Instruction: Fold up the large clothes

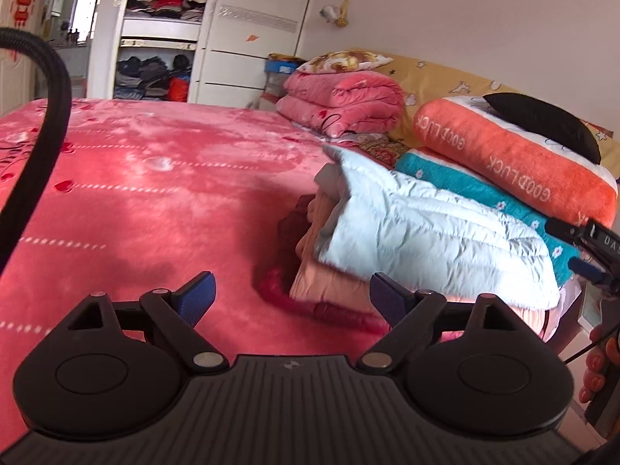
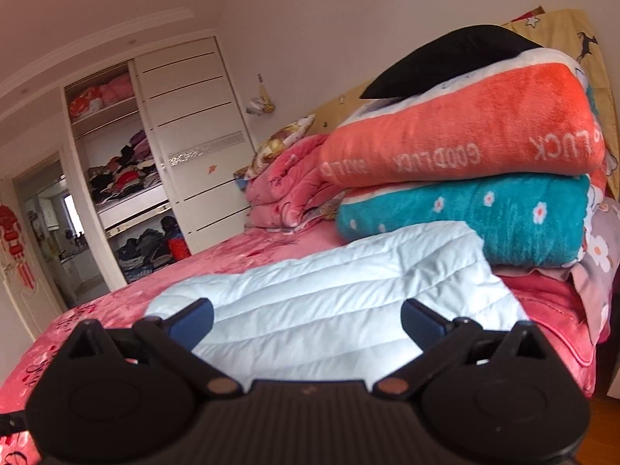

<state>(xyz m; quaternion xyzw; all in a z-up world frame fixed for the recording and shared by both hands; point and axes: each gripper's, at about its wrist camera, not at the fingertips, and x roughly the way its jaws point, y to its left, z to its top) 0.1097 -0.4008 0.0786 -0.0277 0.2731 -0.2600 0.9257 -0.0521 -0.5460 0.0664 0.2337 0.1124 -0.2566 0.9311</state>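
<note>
A folded light blue quilted jacket point(image 1: 426, 232) point(image 2: 329, 294) lies on top of a pile with a pale pink garment point(image 1: 310, 240) and a dark red one point(image 1: 333, 310), on the red bed cover point(image 1: 155, 193). My left gripper point(image 1: 291, 283) hovers open above the bed, just in front of the pile's left end, with nothing between its blue pads. My right gripper point(image 2: 306, 310) is open too, raised over the near edge of the blue jacket and not touching it. Part of the right gripper point(image 1: 593, 248) and the hand point(image 1: 596, 364) holding it show at the right edge of the left wrist view.
Behind the pile, an orange "GOOD LUCK" blanket point(image 1: 503, 155) point(image 2: 465, 143) rests on a teal flowered one point(image 1: 465, 182) point(image 2: 484, 213), with a black cushion point(image 1: 542, 120) on top. Folded pink quilts point(image 1: 341, 104) sit by the headboard. An open wardrobe point(image 1: 162, 38) stands beyond the bed. A black cable point(image 1: 50, 97) hangs at left.
</note>
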